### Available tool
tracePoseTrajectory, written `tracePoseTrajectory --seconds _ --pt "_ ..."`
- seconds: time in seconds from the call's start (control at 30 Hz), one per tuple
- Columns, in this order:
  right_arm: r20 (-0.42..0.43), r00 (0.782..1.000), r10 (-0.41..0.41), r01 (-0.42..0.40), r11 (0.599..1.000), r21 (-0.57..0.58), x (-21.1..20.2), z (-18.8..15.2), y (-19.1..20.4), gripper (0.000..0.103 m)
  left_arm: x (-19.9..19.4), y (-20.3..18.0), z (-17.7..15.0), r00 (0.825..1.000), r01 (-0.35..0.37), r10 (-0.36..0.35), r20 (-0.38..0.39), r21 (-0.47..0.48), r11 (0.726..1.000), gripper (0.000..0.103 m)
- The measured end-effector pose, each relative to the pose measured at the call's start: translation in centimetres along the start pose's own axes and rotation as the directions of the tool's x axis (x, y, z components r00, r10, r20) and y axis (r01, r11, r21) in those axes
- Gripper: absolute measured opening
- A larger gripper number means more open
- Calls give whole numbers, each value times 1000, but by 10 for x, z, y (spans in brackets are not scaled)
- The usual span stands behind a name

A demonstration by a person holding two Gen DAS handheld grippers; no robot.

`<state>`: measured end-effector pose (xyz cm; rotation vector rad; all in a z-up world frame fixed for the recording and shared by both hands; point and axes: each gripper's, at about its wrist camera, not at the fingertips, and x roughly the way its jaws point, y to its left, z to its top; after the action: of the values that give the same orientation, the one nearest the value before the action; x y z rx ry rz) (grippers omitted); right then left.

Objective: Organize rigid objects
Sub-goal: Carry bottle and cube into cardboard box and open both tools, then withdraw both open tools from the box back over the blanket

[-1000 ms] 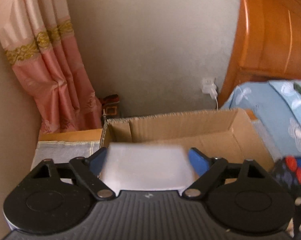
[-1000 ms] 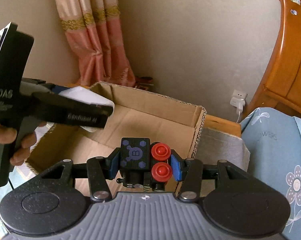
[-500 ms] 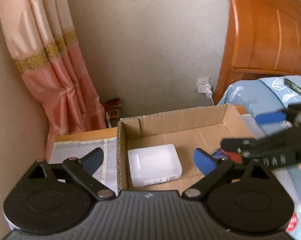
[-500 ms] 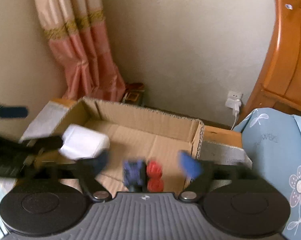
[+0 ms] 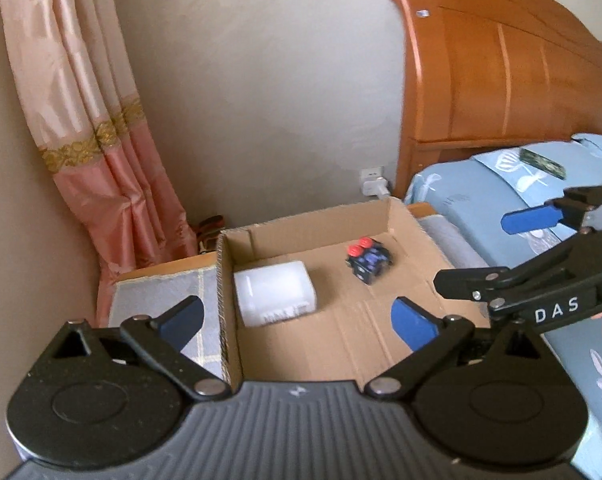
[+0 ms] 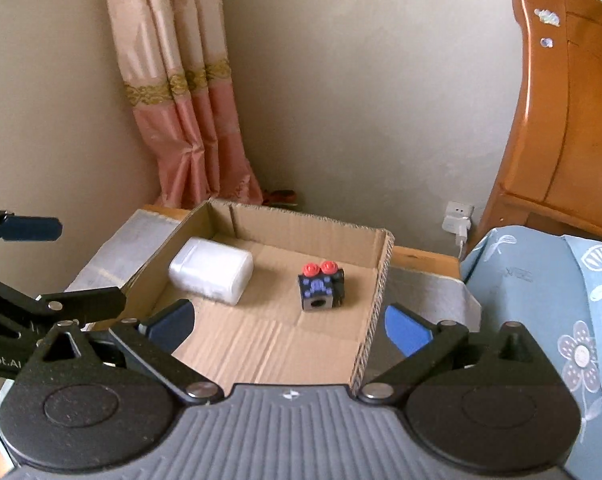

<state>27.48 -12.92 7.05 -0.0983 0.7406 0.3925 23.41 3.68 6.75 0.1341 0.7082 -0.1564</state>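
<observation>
An open cardboard box [image 5: 357,344] [image 6: 377,304] sits on a bedside stand. Inside it lie a white plastic container [image 5: 275,298] [image 6: 211,266] at the left and a black cube toy with two red buttons [image 5: 369,259] [image 6: 321,282] toward the right. My left gripper [image 5: 299,320] is open and empty above the box's near left edge. My right gripper [image 6: 287,324] is open and empty above the box's near side. Each gripper's side also shows in the other wrist view, the right one [image 5: 533,296] and the left one [image 6: 41,304].
A grey checked cloth [image 5: 157,300] covers the stand around the box. A bed with blue floral bedding [image 5: 501,200] [image 6: 561,300] and a wooden headboard [image 5: 501,80] stands right. A pink curtain [image 6: 189,120] hangs at the left. A wall socket with charger [image 6: 459,220] is behind the box.
Both grippers opened and drew back and up. The white container left my left gripper and the cube toy left my right gripper; both now lie in the box.
</observation>
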Motion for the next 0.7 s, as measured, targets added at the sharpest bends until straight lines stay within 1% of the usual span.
tracePoseTrajectory --seconds 0.17,0.3,0.37,0.43,0.6,0.7 --pt "0 1000 18 -18 1000 3 -27 -29 -1 103 -22 -16 -20 1000 22 -22 10 30 999 102" --pt "-10 999 32 -32 999 -21 -44 -60 -2 103 -32 -31 -44 1000 19 -20 14 53 998 102" --pt "-11 999 53 -54 998 -32 -51 -78 -2 103 -34 -36 -56 1000 23 -23 4 40 999 102" --pt "-13 998 61 -62 997 -43 -58 -99 -2 103 -35 -42 -70 999 42 -42 -12 32 999 102" --pt "-13 999 53 -54 997 -60 -68 -144 -3 103 -38 -55 -100 996 86 -87 -30 -24 996 102" --pt "-1 999 48 -48 997 -56 -73 -165 -5 103 -39 -63 -115 996 76 -78 -33 -38 996 102"
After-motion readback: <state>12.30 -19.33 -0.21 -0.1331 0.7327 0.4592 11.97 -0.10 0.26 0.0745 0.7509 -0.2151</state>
